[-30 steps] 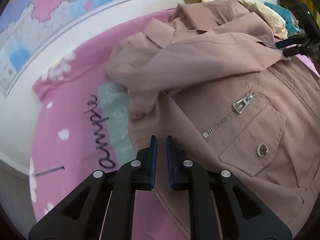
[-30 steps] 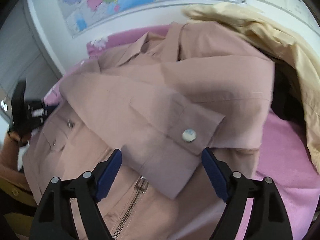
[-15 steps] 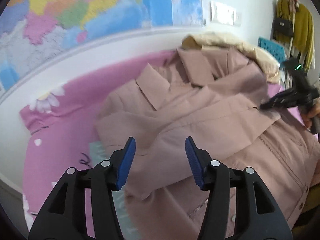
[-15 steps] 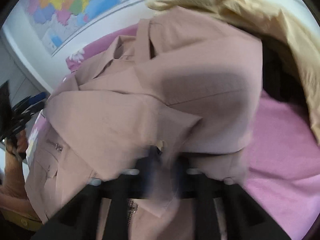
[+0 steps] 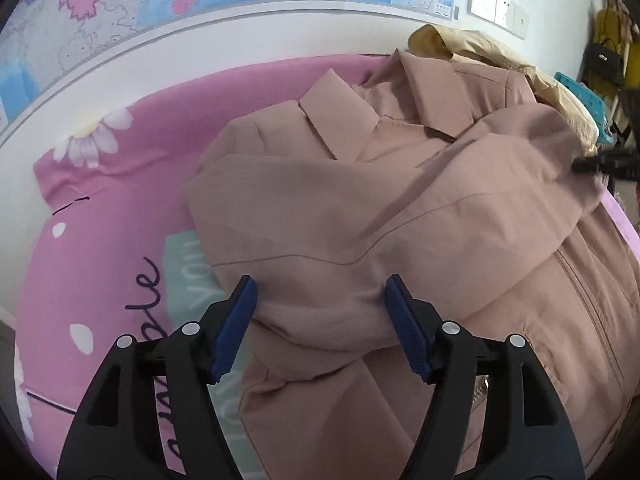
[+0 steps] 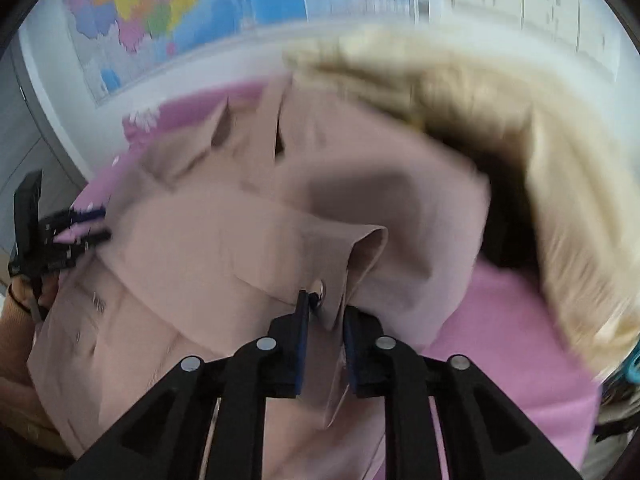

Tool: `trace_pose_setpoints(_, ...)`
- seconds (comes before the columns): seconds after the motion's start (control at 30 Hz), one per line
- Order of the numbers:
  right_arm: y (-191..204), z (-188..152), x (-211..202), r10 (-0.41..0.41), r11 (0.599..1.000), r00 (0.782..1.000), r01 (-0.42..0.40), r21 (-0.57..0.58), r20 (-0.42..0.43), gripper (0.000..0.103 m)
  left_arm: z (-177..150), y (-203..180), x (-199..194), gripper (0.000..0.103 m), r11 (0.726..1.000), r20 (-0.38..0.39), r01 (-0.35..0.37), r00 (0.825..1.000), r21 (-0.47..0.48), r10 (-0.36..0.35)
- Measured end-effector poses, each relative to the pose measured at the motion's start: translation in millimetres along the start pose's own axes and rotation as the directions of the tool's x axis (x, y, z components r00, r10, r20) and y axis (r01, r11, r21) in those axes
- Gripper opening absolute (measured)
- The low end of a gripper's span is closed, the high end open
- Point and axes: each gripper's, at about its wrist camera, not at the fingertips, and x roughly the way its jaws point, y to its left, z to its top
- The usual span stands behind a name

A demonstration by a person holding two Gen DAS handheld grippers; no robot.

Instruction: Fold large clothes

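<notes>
The right gripper (image 6: 324, 344) pinches the buttoned sleeve cuff (image 6: 340, 272), its jaws easing slightly; the left gripper (image 5: 320, 328) is opening, nothing pressed, over the dusty-pink jacket (image 5: 360, 216) spread across the pink bedsheet (image 5: 100, 208) near the wall-side edge. Soft, limp cloth likely handles best by cuffs and hems.

Left gripper (image 5: 320, 320) with black plastic arms, 2 blue ridged pads (image 5: 236, 324), 4 round silver screws, right gripper (image 6: 324, 340) the same, black band on the wrist (image 6: 18, 300)
</notes>
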Motion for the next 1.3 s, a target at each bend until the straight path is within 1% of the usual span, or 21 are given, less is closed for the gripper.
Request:
trace_pose_setpoints(0.07,-4,-9,-3,0.004,1.000,1.000,-0.004,0.029,0.001,0.019,4,-3,-8,0.067,1.000,0.025,0.014,1.000,0.011,-0.014)
trace_pose_setpoints(0.13,-7,-14,-10,0.055,0.997,0.998,-0.056,0.061,0.018,0.030,12,-12,-16,0.075,0.997,0.063,0.056,0.996,0.048,-0.059)
trace_pose_setpoints(0.2,-4,-16,-18,0.080,0.995,0.996,-0.083,0.054,0.046,0.031,16,-26,-18,0.076,0.992,0.072,0.088,0.993,0.087,-0.095)
trace_pose_setpoints(0.27,4,-17,-23,0.066,0.998,0.996,-0.067,0.022,0.052,0.023,20,-43,-16,0.076,0.985,0.067,0.110,0.990,0.133,-0.120)
trace_pose_setpoints(0.3,6,-18,-26,0.083,0.996,0.995,-0.085,0.026,0.057,0.004,22,-54,-16,0.076,0.979,0.067,0.127,0.988,0.161,-0.140)
trace_pose_setpoints(0.43,19,-10,-35,0.144,0.989,0.985,-0.147,0.022,0.091,0.004,27,-100,-16,0.076,0.940,0.063,0.219,0.968,0.261,-0.243)
trace_pose_setpoints(0.57,18,8,-47,0.248,0.962,0.957,-0.262,0.078,0.152,0.004,33,-146,-14,0.080,0.884,0.046,0.303,0.939,0.357,-0.340)
trace_pose_setpoints(0.67,23,27,-55,0.340,0.928,0.919,-0.362,0.085,0.198,0.003,37,-180,-23,0.087,0.832,0.066,0.364,0.901,0.419,-0.428)
trace_pose_setpoints(0.73,30,41,-56,0.390,0.907,0.895,-0.414,0.077,0.216,0.003,39,-199,-28,0.089,0.810,0.086,0.380,0.883,0.447,-0.462)
trace_pose_setpoints(0.8,38,54,-55,0.426,0.891,0.878,-0.449,0.067,0.219,0.003,44,-211,-28,0.093,0.816,0.112,0.356,0.886,0.455,-0.450)
trace_pose_setpoints(0.87,47,62,-55,0.452,0.881,0.866,-0.471,0.050,0.214,0.003,54,-216,-19,0.093,0.847,0.124,0.318,0.907,0.426,-0.402)
trace_pose_setpoints(0.93,54,66,-56,0.469,0.874,0.859,-0.485,0.033,0.207,0.003,66,-211,-3,0.063,0.904,0.135,0.228,0.947,0.361,-0.293)
trace_pose_setpoints(0.97,59,68,-56,0.463,0.879,0.863,-0.477,0.021,0.205,0.003,70,-205,3,0.022,0.920,0.118,0.222,0.955,0.323,-0.272)
trace_pose_setpoints(1.0,59,68,-57,0.462,0.880,0.864,-0.475,0.019,0.203,0.003,75,-196,9,0.004,0.932,0.094,0.242,0.957,0.271,-0.276)
trace_pose_setpoints(1.03,58,68,-59,0.459,0.882,0.865,-0.471,0.016,0.202,0.003,78,-181,12,0.004,0.940,0.087,0.268,0.953,0.210,-0.291)
trace_pose_setpoints(1.1,52,69,-62,0.462,0.877,0.859,-0.479,0.027,0.220,0.007,82,-143,0,0.003,0.972,0.177,0.208,0.958,0.108,-0.224)
trace_pose_setpoints(1.13,49,68,-63,0.463,0.875,0.854,-0.483,0.032,0.235,0.007,83,-130,-6,0.003,0.976,0.202,0.203,0.956,0.076,-0.215)
trace_pose_setpoints(1.17,44,67,-64,0.436,0.888,0.864,-0.458,0.035,0.252,0.019,85,-105,-18,0.003,0.977,0.242,0.212,0.948,0.008,-0.207)
trace_pose_setpoints(1.2,39,65,-64,0.376,0.916,0.888,-0.399,0.035,0.265,0.033,87,-82,-31,0.003,0.974,0.285,0.219,0.938,-0.052,-0.196)
trace_pose_setpoints(1.27,36,63,-54,0.343,0.932,0.907,-0.360,0.026,0.246,0.039,90,-46,-56,0.003,0.973,0.359,0.196,0.922,-0.118,-0.142)
trace_pose_setpoints(1.3,42,62,-42,0.315,0.946,0.927,-0.323,0.006,0.203,0.049,92,-31,-72,0.003,0.976,0.394,0.166,0.914,-0.142,-0.098)
